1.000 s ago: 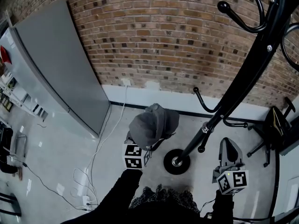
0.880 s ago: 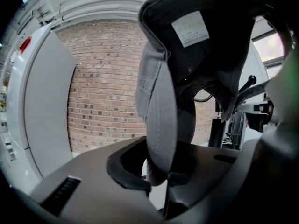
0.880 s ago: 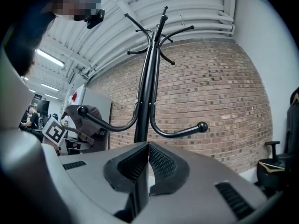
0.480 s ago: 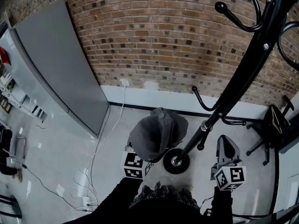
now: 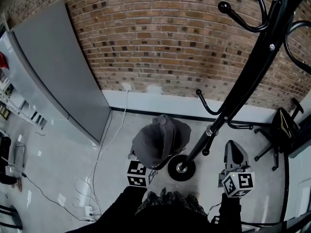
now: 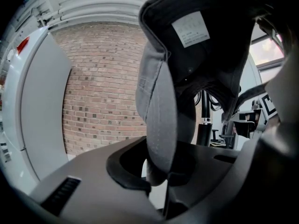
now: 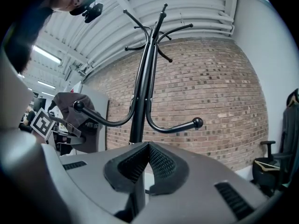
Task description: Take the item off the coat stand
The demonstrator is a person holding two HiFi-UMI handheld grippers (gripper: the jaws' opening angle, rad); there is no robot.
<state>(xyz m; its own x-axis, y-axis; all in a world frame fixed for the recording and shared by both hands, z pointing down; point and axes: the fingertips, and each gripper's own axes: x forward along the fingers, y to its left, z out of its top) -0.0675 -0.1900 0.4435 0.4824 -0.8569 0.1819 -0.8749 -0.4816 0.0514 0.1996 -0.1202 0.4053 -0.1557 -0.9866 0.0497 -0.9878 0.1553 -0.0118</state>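
While the left tool [image 6: 161, 177] is clenched on the rim of a grey cap [image 6: 161, 101], its 2 jaws pinch the fabric between them. The cap's hollow inside, with a white label [image 6: 190, 28], faces that tool's camera. From the head view the cap is off the coat stand [image 5: 245, 79]. It sits left of the black pole, near the round base [image 5: 181, 168], and touches none of the hooks. There the cap hides the left tool's jaws, and only its marker cube [image 5: 137, 174] shows. The right tool [image 7: 148, 162] is closed on nothing, pads meeting, and faces the pole between 2 lower hooks. Beyond are a brick wall [image 5: 160, 42], a grey cabinet [image 5: 58, 76], white cables [image 5: 104, 149] on the floor [image 5: 53, 164] and an office chair [image 5: 284, 127] cut off at the right edge.
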